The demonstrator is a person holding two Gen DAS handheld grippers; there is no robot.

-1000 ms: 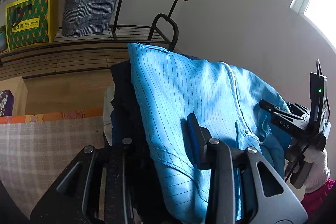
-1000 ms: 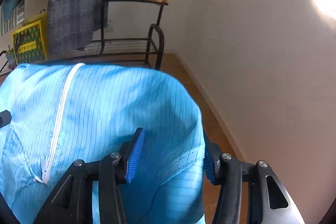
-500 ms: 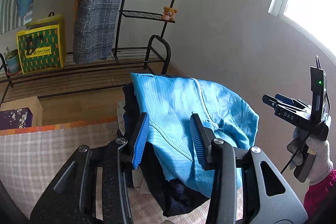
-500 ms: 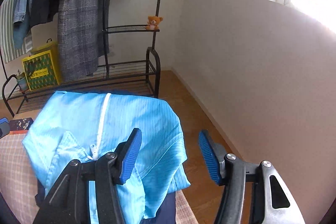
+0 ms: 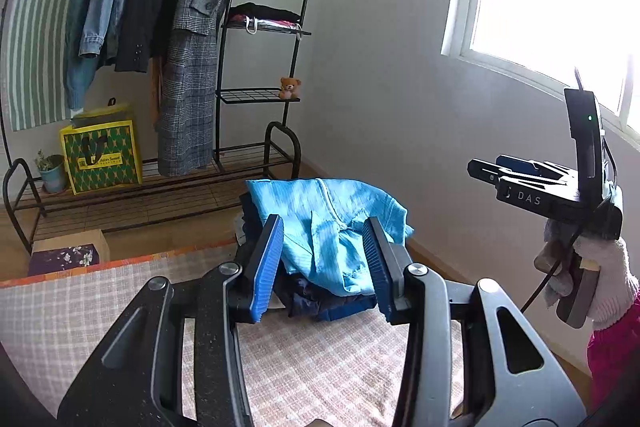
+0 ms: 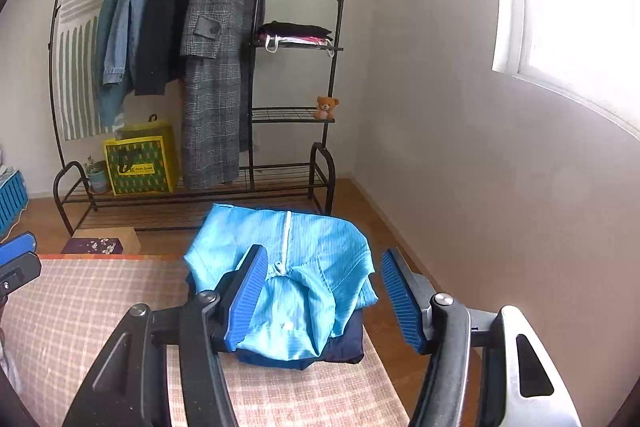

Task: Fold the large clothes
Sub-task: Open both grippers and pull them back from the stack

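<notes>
Both tongs, left [image 5: 324,263] and right [image 6: 322,291], are opening, empty: we judge the blue jacket [image 6: 280,267] folded and stacked on the table [image 6: 100,307].

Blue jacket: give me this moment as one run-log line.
blue jacket: folded, lying on dark garment | left gripper: opening, empty | right gripper: opening, empty | surface: checked cloth
</notes>
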